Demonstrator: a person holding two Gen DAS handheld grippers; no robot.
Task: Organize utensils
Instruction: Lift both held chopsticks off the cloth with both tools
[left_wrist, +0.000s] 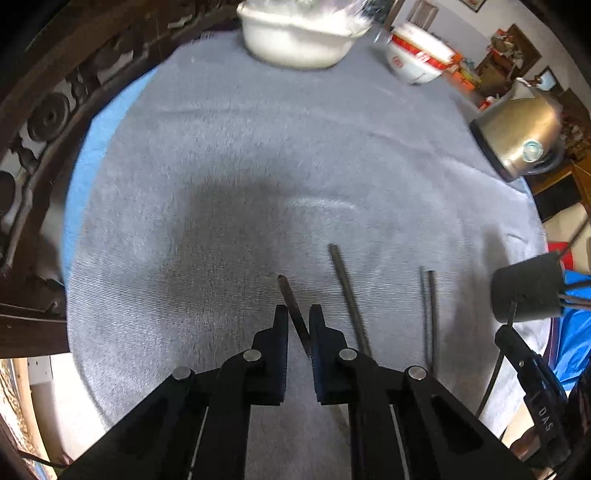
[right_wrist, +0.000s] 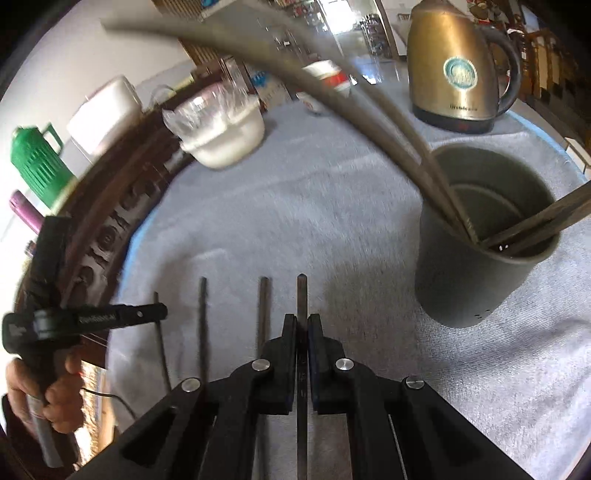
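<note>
The right gripper (right_wrist: 302, 325) had its jaws drawn almost together on a dark chopstick (right_wrist: 301, 295), which ran straight forward between them, its long axis in line with the fingers and its tip poking out ahead. The left gripper (left_wrist: 298, 317) had its jaws slightly parted around another chopstick (left_wrist: 293, 310), which crossed the gap at a slant, tip pointing forward and to the left; whether it was truly gripped or only lying between the fingers could not be told. To the right of the left jaws, more chopsticks (left_wrist: 349, 295) lay loose on the grey cloth (left_wrist: 258, 147), all pointing roughly forward. The grey cup (right_wrist: 484, 236) stood upright ahead and to the right of the right jaws, near them and open at the top, and it already held several utensils: long handles leaning out to the left and a pair of sticks leaning out to the right. The right gripper looked the nearer one to the cup, so the likely coming move was a lift and a swing to the right, tipping the chopstick upright over the rim. Farther ahead stood a white bowl (right_wrist: 229, 136) and a metal kettle (right_wrist: 454, 70), well apart from the cup.
</note>
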